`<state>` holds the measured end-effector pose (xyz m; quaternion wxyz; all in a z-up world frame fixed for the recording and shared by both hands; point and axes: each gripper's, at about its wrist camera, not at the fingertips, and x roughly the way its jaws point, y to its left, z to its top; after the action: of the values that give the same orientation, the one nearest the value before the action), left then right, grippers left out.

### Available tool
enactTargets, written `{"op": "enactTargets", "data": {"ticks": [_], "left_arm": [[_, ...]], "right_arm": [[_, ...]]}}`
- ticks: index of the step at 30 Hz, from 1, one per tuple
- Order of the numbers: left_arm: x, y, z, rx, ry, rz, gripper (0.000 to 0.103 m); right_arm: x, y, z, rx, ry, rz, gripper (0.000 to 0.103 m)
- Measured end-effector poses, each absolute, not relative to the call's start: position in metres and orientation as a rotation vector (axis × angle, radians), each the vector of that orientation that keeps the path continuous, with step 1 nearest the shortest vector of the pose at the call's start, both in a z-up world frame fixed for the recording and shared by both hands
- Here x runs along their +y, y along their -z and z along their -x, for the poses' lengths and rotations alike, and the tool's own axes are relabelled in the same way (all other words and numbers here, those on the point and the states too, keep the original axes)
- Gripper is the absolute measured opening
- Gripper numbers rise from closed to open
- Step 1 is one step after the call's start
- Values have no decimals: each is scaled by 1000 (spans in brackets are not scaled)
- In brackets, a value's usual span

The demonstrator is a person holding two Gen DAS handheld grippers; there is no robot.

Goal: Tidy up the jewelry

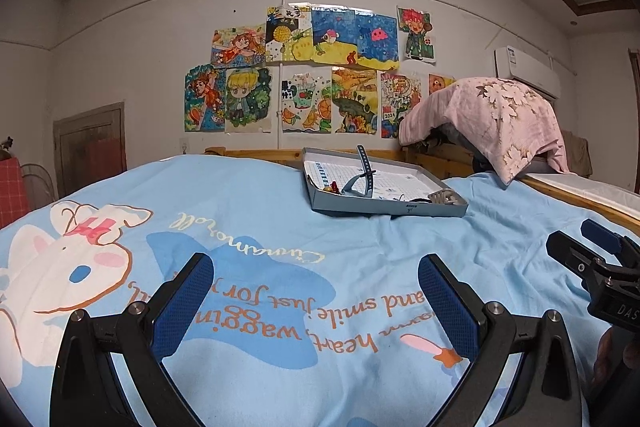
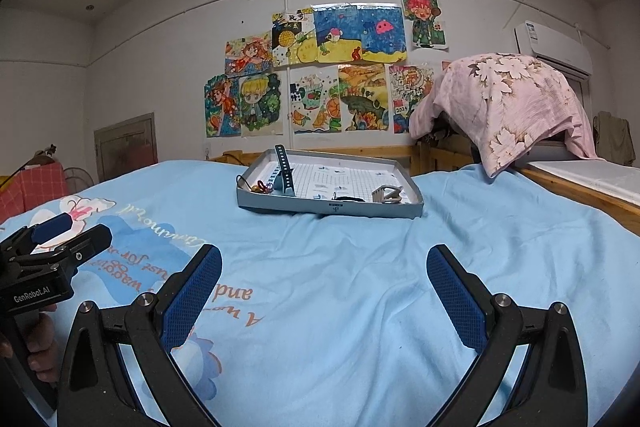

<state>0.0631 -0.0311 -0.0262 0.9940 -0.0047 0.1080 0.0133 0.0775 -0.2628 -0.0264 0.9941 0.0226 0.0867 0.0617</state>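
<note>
Jewelry (image 2: 262, 187) lies in the tray (image 2: 328, 207) with a watch band (image 2: 285, 171), both grippers (image 1: 316, 291) (image 2: 324, 283) spread wide, well short of the tray.

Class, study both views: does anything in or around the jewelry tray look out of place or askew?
Yes: the blue watch strap stands propped upright in the grey tray, one end poking above its rim, while other pieces lie low.

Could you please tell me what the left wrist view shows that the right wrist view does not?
Only the left wrist view shows the whole white rabbit print and the right gripper. Only the right wrist view shows the left gripper, labelled GenRobot.AI. Both share the grey tray on the blue bedspread, the blue watch strap and the pink floral pillow.
</note>
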Motion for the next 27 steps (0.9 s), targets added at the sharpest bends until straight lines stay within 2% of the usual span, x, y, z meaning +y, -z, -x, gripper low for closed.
{"op": "enactTargets", "data": {"ticks": [27], "left_arm": [[-34, 26, -62, 215, -29, 4, 103]], "right_arm": [[-260, 29, -76, 176, -131, -35, 101]]}}
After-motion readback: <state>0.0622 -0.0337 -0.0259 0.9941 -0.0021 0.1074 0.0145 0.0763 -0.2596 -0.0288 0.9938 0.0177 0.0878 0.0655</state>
